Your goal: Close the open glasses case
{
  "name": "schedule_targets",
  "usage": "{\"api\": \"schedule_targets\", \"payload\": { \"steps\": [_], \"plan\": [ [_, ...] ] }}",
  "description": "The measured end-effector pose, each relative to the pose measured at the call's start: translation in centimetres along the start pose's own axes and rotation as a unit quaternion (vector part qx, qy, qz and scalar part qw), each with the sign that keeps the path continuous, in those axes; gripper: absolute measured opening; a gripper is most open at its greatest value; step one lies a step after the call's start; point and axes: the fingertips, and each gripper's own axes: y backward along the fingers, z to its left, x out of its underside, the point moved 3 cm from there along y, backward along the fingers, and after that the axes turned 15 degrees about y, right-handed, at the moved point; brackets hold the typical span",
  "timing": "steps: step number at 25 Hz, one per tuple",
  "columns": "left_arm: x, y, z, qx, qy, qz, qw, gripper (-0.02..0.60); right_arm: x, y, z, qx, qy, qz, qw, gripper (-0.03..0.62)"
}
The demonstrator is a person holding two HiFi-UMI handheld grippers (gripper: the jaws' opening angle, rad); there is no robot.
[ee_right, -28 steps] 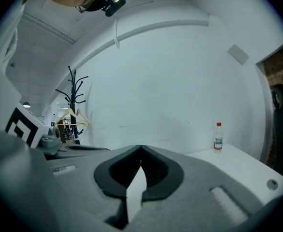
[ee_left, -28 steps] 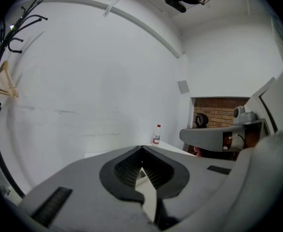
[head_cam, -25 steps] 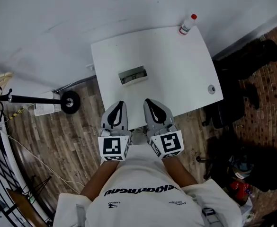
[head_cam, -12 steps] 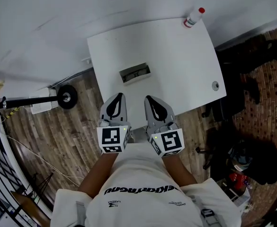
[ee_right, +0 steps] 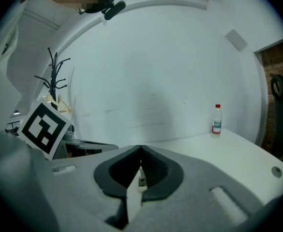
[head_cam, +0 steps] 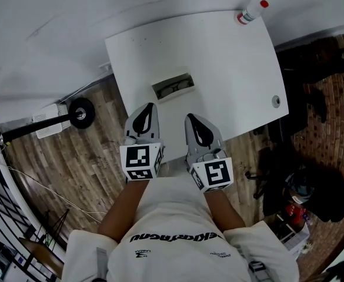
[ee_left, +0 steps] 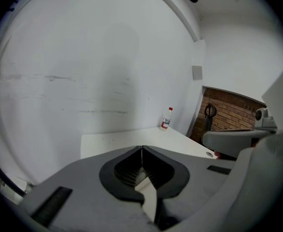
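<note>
An open glasses case (head_cam: 173, 87) lies near the middle of the white table (head_cam: 230, 75), lid up, with dark glasses inside. My left gripper (head_cam: 147, 107) hovers over the table's near edge, just short of the case, jaws shut with nothing between them. My right gripper (head_cam: 191, 118) sits beside it, slightly nearer me, also shut and empty. In the left gripper view the left gripper (ee_left: 141, 149) has its tips together. The right gripper (ee_right: 141, 149) in its own view is pressed shut too, and a sliver of the case shows through the gap behind the tips.
A small white bottle with a red cap (head_cam: 251, 12) stands at the table's far right corner. A round cable hole (head_cam: 276, 101) marks the right edge. A wheel on a dark stand (head_cam: 81, 112) sits on the wooden floor left of the table. Dark bags (head_cam: 313, 181) lie to the right.
The view has shifted so the table and case sit further forward. Both grippers stay shut and side by side, drifting slightly right.
</note>
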Motion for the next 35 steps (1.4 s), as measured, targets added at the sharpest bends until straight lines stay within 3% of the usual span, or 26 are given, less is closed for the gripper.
{"api": "schedule_targets", "payload": {
  "steps": [9, 15, 35],
  "plan": [
    [0.9, -3.1, 2.3, -0.004, 0.023, 0.03, 0.9993, 0.048, 1.2, -2.3, 0.0, 0.001, -0.004, 0.016, 1.0, 0.002],
    [1.9, -5.3, 4.3, -0.005, 0.063, 0.052, 0.9966, 0.074, 2.4, -3.6, 0.0, 0.0, -0.007, 0.029, 1.0, 0.002],
    [5.4, -10.9, 8.7, -0.001, 0.16, 0.108, 0.9812, 0.084, 5.8, -6.0, 0.9, -0.006, -0.008, 0.073, 0.997, 0.002]
  ]
}}
